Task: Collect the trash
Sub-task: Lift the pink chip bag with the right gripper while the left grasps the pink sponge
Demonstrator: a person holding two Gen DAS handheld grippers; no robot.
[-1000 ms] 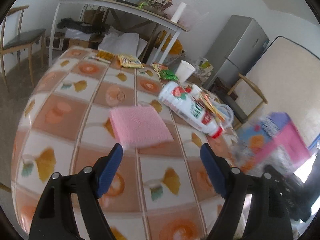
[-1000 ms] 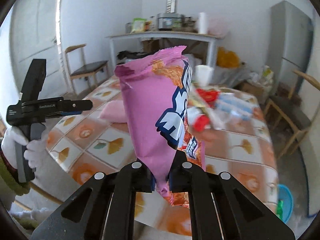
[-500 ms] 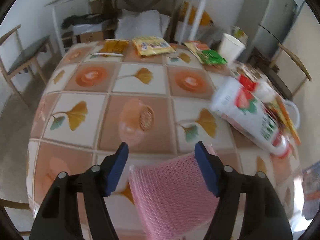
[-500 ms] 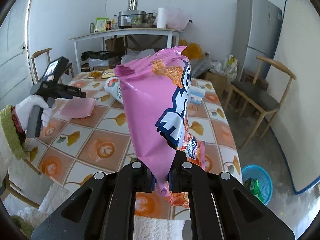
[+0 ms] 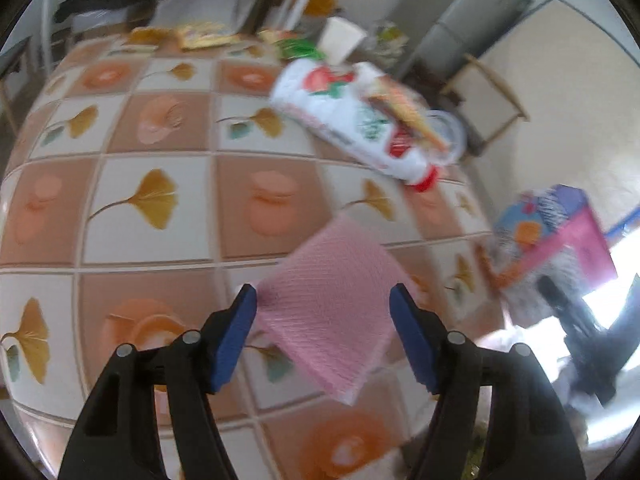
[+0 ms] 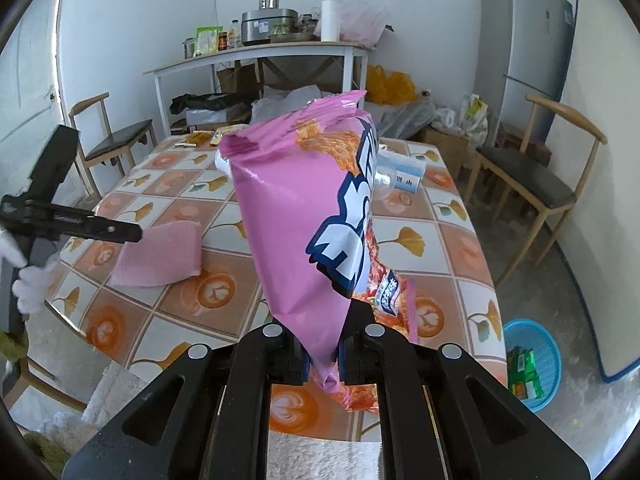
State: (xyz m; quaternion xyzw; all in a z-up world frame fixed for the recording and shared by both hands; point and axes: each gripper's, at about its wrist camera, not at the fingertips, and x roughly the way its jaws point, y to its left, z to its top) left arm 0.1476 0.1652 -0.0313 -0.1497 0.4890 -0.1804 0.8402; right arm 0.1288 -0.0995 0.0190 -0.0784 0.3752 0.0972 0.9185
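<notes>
Clamping the bottom corner of a torn-open pink snack bag (image 6: 304,216), the right gripper (image 6: 323,356) held it upright above the near edge of the tiled table (image 6: 404,236). The left gripper (image 5: 322,336) hung with its blue-padded fingers (image 5: 234,332) spread wide on either side of a pink cloth (image 5: 336,300) lying on the tabletop. Farther back lay a white strawberry-print bottle (image 5: 344,120) on its side. A blue basket (image 6: 534,360) with wrappers sat on the floor beside the table.
</notes>
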